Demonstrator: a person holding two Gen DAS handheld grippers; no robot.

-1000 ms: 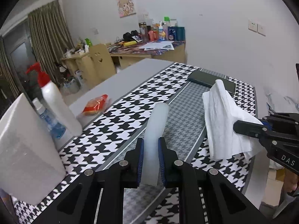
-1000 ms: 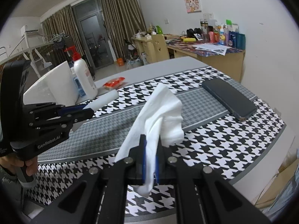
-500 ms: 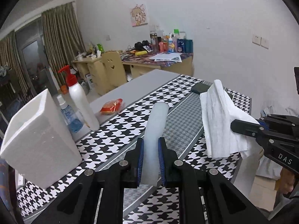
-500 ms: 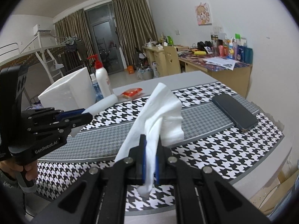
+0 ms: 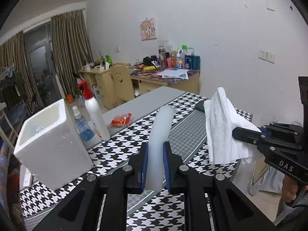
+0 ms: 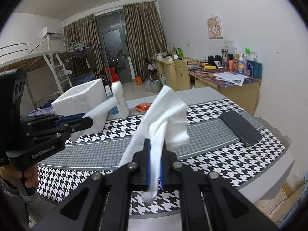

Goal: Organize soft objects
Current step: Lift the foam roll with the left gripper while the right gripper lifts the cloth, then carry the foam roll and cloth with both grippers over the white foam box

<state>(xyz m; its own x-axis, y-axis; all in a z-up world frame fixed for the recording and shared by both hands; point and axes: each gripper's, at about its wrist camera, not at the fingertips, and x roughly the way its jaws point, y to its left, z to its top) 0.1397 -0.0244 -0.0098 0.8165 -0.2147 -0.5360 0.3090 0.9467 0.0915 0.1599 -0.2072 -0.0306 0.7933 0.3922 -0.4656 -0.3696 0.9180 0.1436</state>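
My left gripper [image 5: 155, 165] is shut on a pale white foam tube [image 5: 161, 130] that sticks forward and up above the houndstooth table. The left gripper also shows in the right wrist view [image 6: 84, 122], with the tube [image 6: 104, 108] in it. My right gripper [image 6: 155, 165] is shut on a white tissue [image 6: 165, 119] that stands up crumpled above its fingers. In the left wrist view the right gripper [image 5: 238, 131] holds the tissue [image 5: 221, 127] at the right. A white foam box [image 5: 52, 140], open at the top, stands at the table's left end.
A spray bottle with a red trigger [image 5: 94, 115], a small blue bottle [image 5: 81, 123] and an orange packet [image 5: 122, 119] sit beside the box. A dark phone [image 6: 240, 128] lies at the table's right end. A cluttered desk [image 6: 221, 77] and chair stand behind.
Both grippers have risen and drawn back from the table, each keeping its hold. The foam box has come fully into view on the left.
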